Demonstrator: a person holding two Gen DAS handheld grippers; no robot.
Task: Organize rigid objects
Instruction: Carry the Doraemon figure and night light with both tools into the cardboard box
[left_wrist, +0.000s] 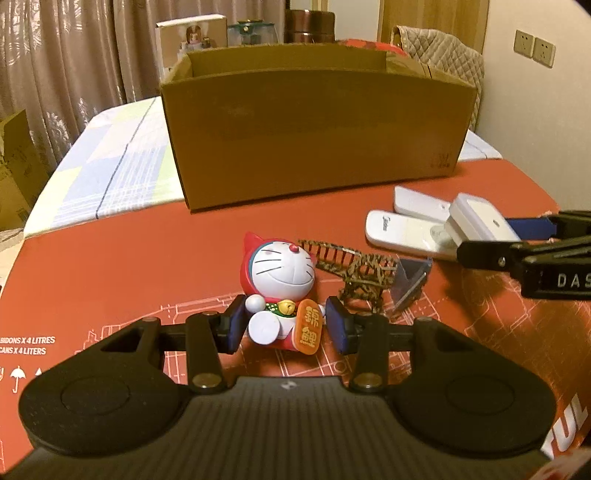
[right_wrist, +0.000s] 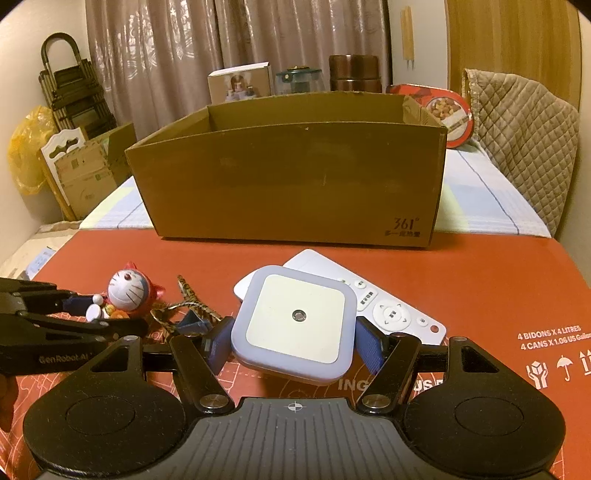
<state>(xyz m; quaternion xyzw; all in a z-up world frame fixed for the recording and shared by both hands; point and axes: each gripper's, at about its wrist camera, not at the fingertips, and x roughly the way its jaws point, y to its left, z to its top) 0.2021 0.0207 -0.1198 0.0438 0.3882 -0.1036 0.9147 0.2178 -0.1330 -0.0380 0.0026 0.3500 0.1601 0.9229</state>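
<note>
Nearest in the left wrist view, the left gripper (left_wrist: 286, 326) has its blue pads at either side of the cat figurine (left_wrist: 282, 291), which sits on the red mat (left_wrist: 147, 266); the pads look to be touching its arms, so it seems gripped but not clearly lifted. In the right wrist view the right gripper (right_wrist: 295, 345) is closed on the square night light (right_wrist: 295, 325), held above the white remote (right_wrist: 388, 310). Both hands appear to be at the pick-up step; next, each piece likely needs raising clear and carrying over the near wall of the cardboard box (right_wrist: 288, 177) at the far side. Only the left view shows the brown hair clip (left_wrist: 354, 273) plainly and a second remote (left_wrist: 417, 201); only the right view shows the remote's buttons.
</note>
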